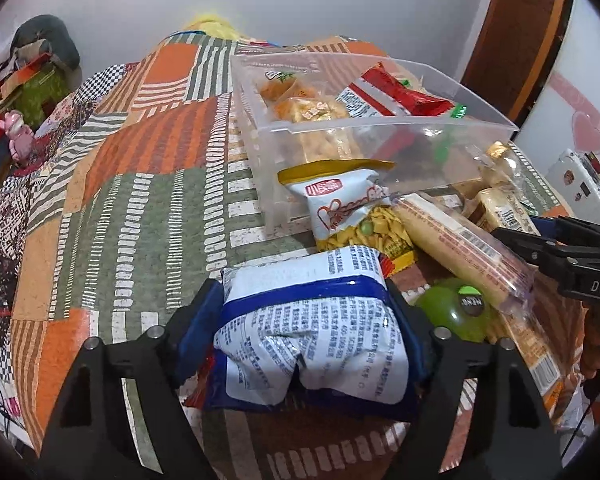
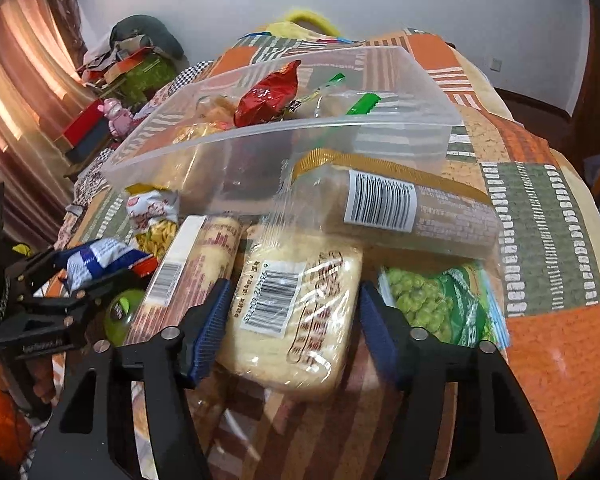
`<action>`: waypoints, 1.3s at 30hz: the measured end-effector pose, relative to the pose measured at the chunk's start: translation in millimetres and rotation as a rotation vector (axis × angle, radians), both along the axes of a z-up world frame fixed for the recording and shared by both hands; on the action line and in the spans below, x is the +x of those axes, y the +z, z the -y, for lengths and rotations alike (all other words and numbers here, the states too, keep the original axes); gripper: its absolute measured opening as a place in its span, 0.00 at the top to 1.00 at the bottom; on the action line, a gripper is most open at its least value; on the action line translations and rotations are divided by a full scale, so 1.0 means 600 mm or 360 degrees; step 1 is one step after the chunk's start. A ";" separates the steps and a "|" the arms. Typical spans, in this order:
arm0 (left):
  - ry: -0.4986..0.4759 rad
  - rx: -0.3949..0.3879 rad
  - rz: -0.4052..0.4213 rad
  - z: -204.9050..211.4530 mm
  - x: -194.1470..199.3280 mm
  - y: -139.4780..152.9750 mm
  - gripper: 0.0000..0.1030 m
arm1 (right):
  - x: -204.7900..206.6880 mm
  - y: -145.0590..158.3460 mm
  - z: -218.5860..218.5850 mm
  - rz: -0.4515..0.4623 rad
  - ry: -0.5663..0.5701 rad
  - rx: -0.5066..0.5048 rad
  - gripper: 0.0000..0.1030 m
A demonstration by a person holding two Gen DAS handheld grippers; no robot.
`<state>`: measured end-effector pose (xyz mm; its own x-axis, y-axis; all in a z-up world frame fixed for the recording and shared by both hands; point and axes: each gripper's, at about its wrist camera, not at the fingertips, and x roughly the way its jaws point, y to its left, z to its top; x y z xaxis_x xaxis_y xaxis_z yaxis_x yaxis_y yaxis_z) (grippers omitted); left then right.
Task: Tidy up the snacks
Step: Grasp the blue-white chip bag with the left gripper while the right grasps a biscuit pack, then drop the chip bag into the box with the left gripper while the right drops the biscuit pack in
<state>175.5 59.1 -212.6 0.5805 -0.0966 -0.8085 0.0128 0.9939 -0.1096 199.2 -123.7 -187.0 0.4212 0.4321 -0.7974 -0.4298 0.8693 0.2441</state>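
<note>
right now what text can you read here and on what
"DAS" on the right gripper body.
"MENU", upside down, on the green ball.
"6 93472 80273", roughly, under the barcode on the rice cracker pack.
Print on the blue-white bag is too small to read.

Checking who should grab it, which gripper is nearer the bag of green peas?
Right. The right gripper straddles a rice cracker pack directly beside the green peas bag; the left gripper, clamping a blue-and-white packet, sits farther left.
</note>
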 end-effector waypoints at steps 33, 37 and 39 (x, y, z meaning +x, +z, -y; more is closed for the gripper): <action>0.0022 0.0048 -0.0069 -0.011 -0.009 0.009 0.05 | -0.036 0.079 0.059 0.0169 -0.0043 0.0139 0.51; 0.0052 0.0050 -0.0036 -0.011 -0.006 -0.003 0.05 | -0.035 0.080 0.058 0.0166 -0.0044 0.0143 0.51; 0.0053 0.0032 -0.0036 -0.012 -0.004 -0.008 0.09 | -0.036 0.080 0.058 0.0166 -0.0047 0.0139 0.51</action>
<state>172.9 66.6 -217.6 0.5646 -0.0610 -0.8231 -0.0228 0.9957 -0.0894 177.7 -158.6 -138.7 0.5131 0.4841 -0.7087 -0.4314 0.8593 0.2747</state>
